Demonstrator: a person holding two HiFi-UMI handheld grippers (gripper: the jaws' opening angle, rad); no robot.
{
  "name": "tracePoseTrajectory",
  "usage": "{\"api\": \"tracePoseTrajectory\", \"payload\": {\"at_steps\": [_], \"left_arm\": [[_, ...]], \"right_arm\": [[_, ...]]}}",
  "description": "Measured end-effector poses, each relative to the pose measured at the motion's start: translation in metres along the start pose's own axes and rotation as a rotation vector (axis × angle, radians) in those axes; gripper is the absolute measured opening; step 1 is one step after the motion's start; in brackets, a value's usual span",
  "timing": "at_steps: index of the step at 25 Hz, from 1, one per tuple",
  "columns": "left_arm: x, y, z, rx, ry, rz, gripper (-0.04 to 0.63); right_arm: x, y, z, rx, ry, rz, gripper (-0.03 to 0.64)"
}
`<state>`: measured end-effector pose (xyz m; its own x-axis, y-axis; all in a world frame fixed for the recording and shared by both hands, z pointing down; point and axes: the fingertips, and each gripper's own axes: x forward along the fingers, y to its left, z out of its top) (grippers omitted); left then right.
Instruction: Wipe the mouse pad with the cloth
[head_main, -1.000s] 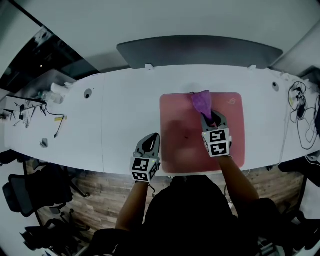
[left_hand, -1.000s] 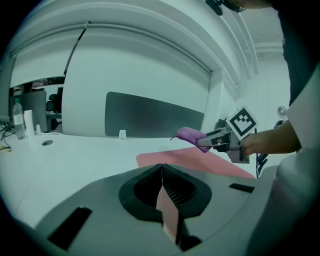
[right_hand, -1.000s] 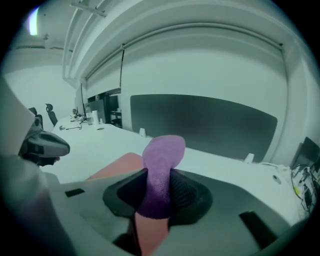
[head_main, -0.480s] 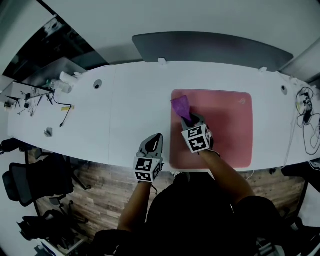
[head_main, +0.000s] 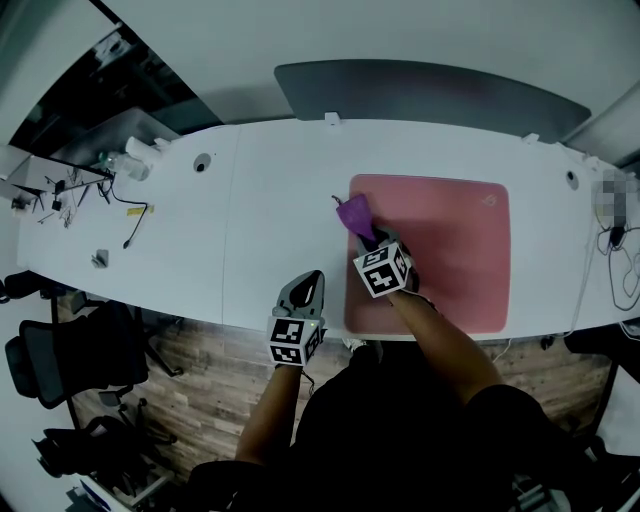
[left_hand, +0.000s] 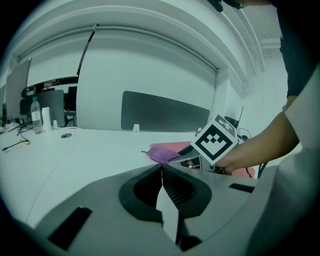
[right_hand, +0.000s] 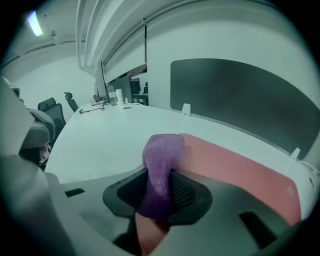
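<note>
Right gripper view shows the jaws of the right gripper (right_hand: 162, 176) clenched on a purple, fuzzy cloth (right_hand: 161, 162), which is pinched between the two dark ribbed pads and bulges out beyond their tips. The free end of the cloth is pressed down at the left edge of the pink rectangular mouse pad (right_hand: 235, 167), near its far left corner, and a little of it is seen lapping onto the white desk (right_hand: 100, 135). In the left gripper view the jaws of the left gripper (left_hand: 161, 169) are seen drawn together with nothing between them. In the head view the left gripper is found at the near edge of the desk, just left of the mouse pad and apart from it. The mouse pad is laid flat on the right half of the desk. A dark grey divider panel (head_main: 430, 90) is set along the far edge of the desk.
</note>
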<state>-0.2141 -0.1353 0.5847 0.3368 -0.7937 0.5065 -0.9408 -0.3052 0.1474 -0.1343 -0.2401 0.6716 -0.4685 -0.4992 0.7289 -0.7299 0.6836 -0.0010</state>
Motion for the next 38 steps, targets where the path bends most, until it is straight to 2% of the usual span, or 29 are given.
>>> {"api": "tracePoseTrajectory", "payload": {"at_steps": [5,13,23,34,38], "left_arm": [[-0.001,0.0,0.0,-0.01,-0.008,-0.002,0.021],[0.006,-0.013,0.01,-0.006,-0.028,-0.033,0.021],[0.019,-0.026,0.014,0.006,-0.026,-0.075,0.021],[0.033,-0.053,0.022,0.008,-0.034,-0.135,0.021],[0.035,-0.062,0.025,0.024,-0.035,-0.156,0.021]], "right_arm": [[-0.002,-0.009,-0.003,-0.016,0.0,-0.031,0.127],[-0.017,-0.049,-0.02,0.016,0.01,-0.112,0.127],[-0.039,-0.097,-0.046,0.141,0.03,-0.197,0.127],[-0.081,-0.16,-0.094,0.283,0.041,-0.349,0.127],[-0.102,-0.183,-0.114,0.269,0.043,-0.425,0.127]]}}
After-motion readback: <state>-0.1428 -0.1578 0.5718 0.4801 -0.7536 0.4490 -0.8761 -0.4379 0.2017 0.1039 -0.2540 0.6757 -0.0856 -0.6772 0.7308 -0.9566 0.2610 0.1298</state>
